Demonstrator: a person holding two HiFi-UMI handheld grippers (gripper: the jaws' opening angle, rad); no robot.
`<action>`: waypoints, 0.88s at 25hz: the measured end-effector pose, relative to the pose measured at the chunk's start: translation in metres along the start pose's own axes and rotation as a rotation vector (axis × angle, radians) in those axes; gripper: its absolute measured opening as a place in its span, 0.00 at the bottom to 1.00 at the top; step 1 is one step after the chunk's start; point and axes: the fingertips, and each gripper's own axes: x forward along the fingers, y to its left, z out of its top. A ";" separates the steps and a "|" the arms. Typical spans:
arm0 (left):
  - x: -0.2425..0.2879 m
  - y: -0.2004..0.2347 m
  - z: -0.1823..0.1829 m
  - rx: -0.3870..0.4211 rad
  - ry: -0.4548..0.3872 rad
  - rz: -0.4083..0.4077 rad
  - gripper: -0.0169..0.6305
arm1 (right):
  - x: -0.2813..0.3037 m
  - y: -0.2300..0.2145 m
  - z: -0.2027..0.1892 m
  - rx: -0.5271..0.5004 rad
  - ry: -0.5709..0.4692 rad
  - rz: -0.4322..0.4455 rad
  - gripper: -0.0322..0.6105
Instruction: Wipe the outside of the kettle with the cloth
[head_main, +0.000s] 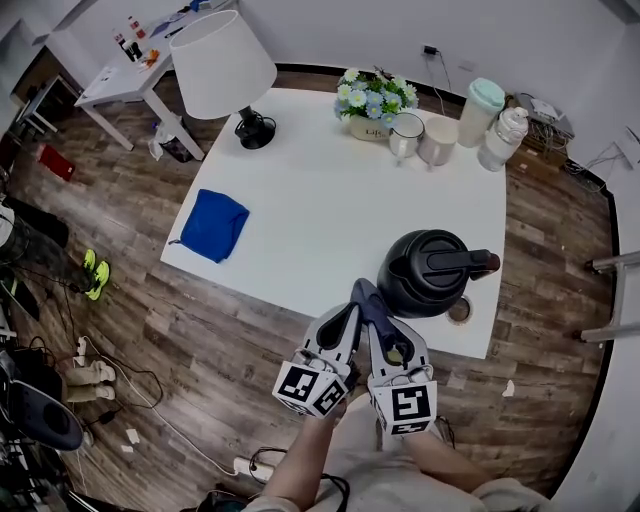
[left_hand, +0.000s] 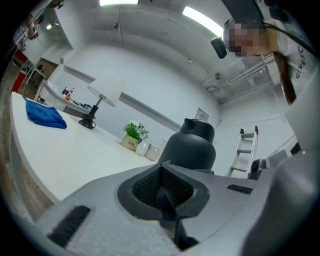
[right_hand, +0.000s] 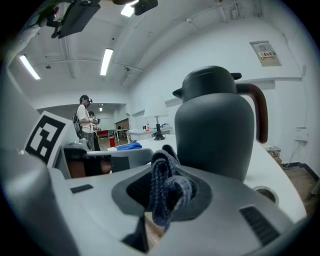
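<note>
The head view is looking steeply down from well above the table (head_main: 300, 200), taking in its whole top, with the left claw (head_main: 345, 315) and right claw (head_main: 372, 305) at the lower centre of the frame. The left gripper view is sitting low at the table's edge and facing across it, with the kettle (left_hand: 192, 147) fairly near at mid-frame. The right gripper view is facing the same kettle from even closer, over the dark cloth (right_hand: 165, 185) in its jaws. All three are sharing the kettle, the lamp (head_main: 222, 60) and the blue cloth (head_main: 215, 225).
</note>
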 end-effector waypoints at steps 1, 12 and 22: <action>-0.001 0.000 -0.002 -0.002 0.005 -0.001 0.04 | 0.000 0.001 -0.003 0.005 0.007 0.010 0.13; -0.007 -0.097 0.100 0.049 -0.158 -0.228 0.04 | -0.112 -0.015 0.126 -0.118 -0.316 0.265 0.13; 0.009 -0.127 0.089 0.079 -0.093 -0.280 0.04 | -0.120 -0.124 0.111 -0.106 -0.283 0.105 0.13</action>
